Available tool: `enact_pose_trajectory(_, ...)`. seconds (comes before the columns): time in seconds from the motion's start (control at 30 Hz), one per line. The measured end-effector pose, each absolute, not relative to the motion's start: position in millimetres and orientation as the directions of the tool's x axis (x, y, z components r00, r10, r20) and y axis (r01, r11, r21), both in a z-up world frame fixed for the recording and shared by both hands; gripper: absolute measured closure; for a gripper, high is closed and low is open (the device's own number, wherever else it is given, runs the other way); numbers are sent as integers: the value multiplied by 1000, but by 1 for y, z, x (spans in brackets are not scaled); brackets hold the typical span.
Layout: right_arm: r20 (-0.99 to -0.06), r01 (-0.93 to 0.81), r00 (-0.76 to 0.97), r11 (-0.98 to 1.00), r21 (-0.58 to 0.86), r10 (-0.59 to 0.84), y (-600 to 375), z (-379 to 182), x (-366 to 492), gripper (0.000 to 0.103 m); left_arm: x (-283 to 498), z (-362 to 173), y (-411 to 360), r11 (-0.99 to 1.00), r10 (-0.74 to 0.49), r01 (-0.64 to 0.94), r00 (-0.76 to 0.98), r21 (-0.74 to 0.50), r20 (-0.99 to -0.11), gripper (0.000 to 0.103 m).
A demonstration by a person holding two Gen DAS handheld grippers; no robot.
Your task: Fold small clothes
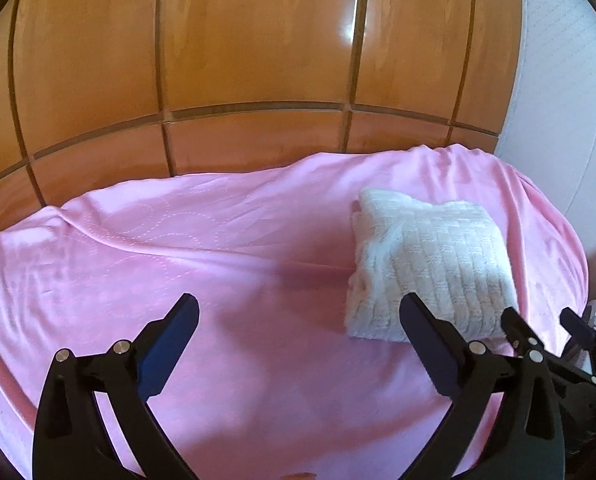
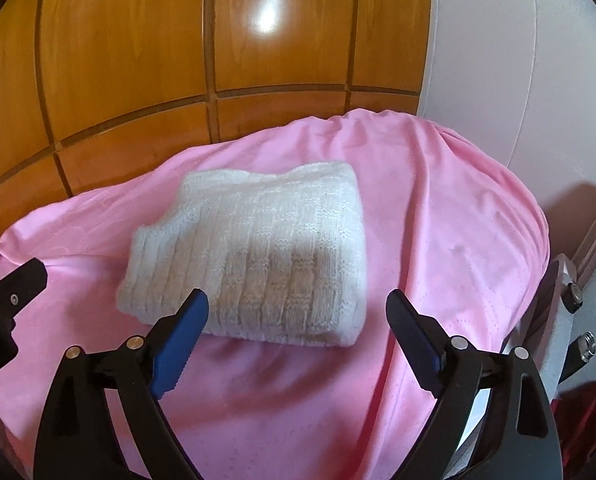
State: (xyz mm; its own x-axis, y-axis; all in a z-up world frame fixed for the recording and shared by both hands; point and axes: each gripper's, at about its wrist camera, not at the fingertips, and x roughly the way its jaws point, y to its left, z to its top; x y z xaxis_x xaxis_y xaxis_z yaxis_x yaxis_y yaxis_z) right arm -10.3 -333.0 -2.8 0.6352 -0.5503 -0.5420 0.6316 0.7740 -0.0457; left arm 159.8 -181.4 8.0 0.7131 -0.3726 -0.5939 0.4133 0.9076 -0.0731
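At centre frame, a folded white knit garment [image 2: 250,256] is seen lying on a pink blanket [image 2: 437,208]; both the left hand-held gripper [image 1: 298,312] and right hand-held gripper [image 2: 298,306] are held wide open, empty.

The pink blanket [image 1: 178,264] lies bare to the left of the folded white knit [image 1: 429,268], a broad free stretch for a claw. The knit is the only raised thing on the blanket. Behind, the wooden panels [image 1: 258,60] rise close along the far edge and close off that side. To the right, the white wall [image 2: 497,80] stands near the blanket's edge, leaving a narrower pink strip beside the knit.
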Motion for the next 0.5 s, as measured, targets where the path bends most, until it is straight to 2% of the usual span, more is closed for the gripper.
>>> enact_pose_trajectory(0.17, -514, 636, 644, 770, -52, -566, -326, -1, -14, 11, 157, 5, -178, 911, -365, 405, 709, -76, -603, 3)
enact_pose_trajectory(0.5, -520, 633, 643, 772, -51, -562, -326, -4, -13, 11, 154, 4, -177, 912, -364, 402, 709, -78, -604, 3)
